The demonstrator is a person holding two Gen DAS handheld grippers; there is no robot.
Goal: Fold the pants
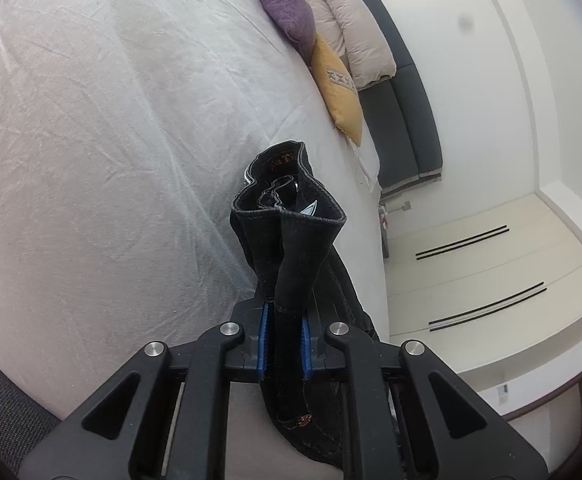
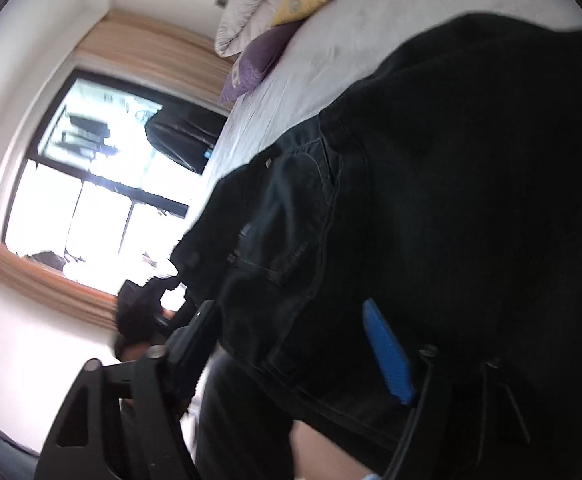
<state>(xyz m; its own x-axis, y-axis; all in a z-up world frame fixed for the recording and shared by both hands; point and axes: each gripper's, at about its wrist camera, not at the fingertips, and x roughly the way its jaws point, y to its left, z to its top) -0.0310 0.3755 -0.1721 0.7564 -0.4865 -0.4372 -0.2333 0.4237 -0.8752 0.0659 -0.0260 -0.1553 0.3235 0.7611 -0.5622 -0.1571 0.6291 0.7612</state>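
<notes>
two tongs work the black pants [image 1: 291, 240] over the bed [image 1: 91, 140]: left tongs [image 1: 285, 344] pinch a bunched edge; right tongs [image 2: 291, 344] stand spread around fabric.

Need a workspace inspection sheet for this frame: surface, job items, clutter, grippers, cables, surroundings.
Surface: bed under a wrinkled white sheet.
Job's things: black denim pants, bunched, partly lifted off the bed.
Clutter: purple pillow, yellow pillow, beige folded duvet at the head end.
Grippers: left gripper shut on the pants; right gripper with fingers apart, pants across them, grip unclear.
Cables: nothing seen.
Surroundings: dark headboard, white wardrobe, window.
</notes>
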